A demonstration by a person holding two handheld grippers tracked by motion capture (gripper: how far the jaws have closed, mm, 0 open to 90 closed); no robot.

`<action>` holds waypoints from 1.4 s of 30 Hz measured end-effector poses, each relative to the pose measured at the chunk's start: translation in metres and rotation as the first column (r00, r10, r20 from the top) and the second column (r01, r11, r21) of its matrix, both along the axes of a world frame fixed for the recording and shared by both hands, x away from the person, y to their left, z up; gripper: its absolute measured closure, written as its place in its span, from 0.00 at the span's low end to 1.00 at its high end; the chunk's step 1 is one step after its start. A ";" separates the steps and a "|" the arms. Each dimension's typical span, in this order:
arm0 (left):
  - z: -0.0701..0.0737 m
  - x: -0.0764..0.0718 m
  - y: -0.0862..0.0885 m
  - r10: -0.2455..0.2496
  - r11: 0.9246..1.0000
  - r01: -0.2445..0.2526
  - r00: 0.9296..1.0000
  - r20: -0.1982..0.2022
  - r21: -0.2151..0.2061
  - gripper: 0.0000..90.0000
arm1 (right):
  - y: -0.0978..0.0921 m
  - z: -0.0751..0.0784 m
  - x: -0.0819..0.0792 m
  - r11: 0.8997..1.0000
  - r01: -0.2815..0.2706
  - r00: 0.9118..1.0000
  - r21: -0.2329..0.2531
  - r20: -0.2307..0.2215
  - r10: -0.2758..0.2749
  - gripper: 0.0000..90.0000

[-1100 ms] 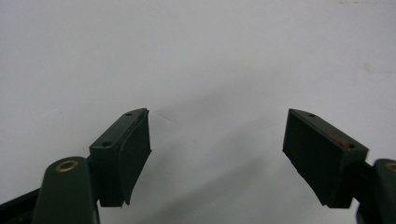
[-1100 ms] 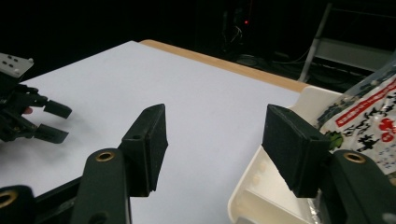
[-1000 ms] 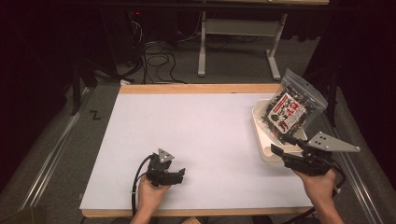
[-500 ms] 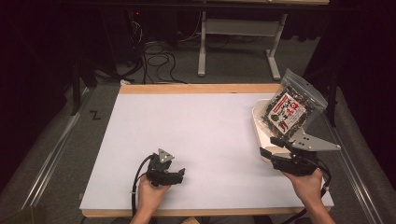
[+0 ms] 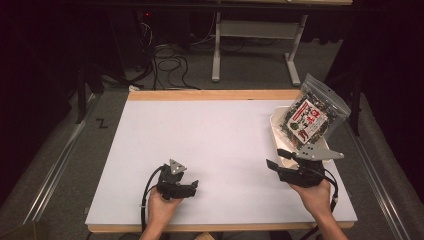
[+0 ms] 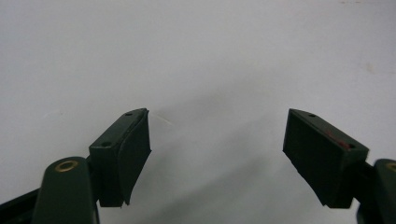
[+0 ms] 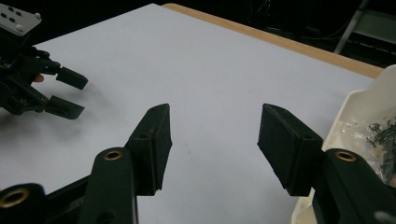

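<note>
Near the front edge of the white table [image 5: 220, 130], the left gripper [image 5: 192, 187] rests low with its jaws spread wide and nothing between them. Further right, the right gripper [image 5: 274, 160] is likewise wide open and empty, just beside the white tray [image 5: 278, 131]. At the table's right edge a clear zip-top bag [image 5: 311, 117] of dark dried bits, with a red-and-white label, stands tilted in that tray.

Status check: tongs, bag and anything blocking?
Left tongs open, empty. Right tongs open beside white tray. Snack bag propped in tray, untouched. Nothing in between.
</note>
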State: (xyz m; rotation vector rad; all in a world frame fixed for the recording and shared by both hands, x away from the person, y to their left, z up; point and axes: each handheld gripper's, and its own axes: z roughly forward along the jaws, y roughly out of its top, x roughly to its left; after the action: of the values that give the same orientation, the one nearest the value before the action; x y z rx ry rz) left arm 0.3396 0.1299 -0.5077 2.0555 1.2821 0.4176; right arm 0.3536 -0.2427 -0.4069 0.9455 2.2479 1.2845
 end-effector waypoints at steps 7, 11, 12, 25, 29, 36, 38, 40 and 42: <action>0.000 -0.001 0.001 0.009 1.000 -0.009 1.000 -0.001 -0.006 0.26 | 0.007 -0.006 0.003 1.000 0.010 1.000 -0.003 -0.015 -0.010 0.50; 0.000 -0.001 0.000 0.001 1.000 -0.001 1.000 0.003 0.005 0.26 | 0.015 -0.009 0.004 1.000 -0.003 1.000 -0.025 -0.005 0.002 0.51; 0.000 -0.001 0.000 0.001 1.000 -0.001 1.000 -0.004 0.000 0.26 | 0.016 -0.009 0.005 0.999 -0.016 1.000 -0.029 -0.005 0.016 0.53; -0.001 -0.002 0.000 -0.001 1.000 0.001 1.000 -0.004 -0.007 0.26 | 0.035 -0.022 0.016 0.998 -0.056 0.994 -0.017 -0.097 0.054 0.43; 0.000 -0.001 0.000 -0.001 1.000 0.001 1.000 0.003 -0.002 0.26 | 0.038 -0.026 0.020 0.998 -0.050 0.990 -0.027 -0.131 0.047 0.38; -0.001 -0.001 -0.001 -0.006 1.000 0.006 1.000 0.001 -0.006 0.26 | 0.042 -0.035 0.028 0.999 -0.033 0.986 -0.039 -0.167 0.026 0.35; -0.001 -0.001 -0.002 -0.006 1.000 0.006 1.000 -0.006 -0.010 0.26 | 0.043 -0.039 0.032 0.999 -0.027 0.987 -0.043 -0.158 0.019 0.35; -0.002 -0.001 -0.003 -0.007 1.000 0.007 1.000 -0.004 -0.004 0.27 | 0.046 -0.043 0.036 0.999 -0.012 0.984 -0.036 -0.176 0.006 0.36; -0.002 -0.001 -0.003 -0.012 1.000 0.012 1.000 -0.006 0.000 0.27 | 0.048 -0.047 0.038 1.000 -0.005 0.981 -0.023 -0.192 0.001 0.37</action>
State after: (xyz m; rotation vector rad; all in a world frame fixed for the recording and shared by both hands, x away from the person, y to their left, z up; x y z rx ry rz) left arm 0.3384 0.1269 -0.5100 2.0651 1.2727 0.4059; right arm 0.3914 -0.1948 -0.4538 1.1000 2.4033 1.2119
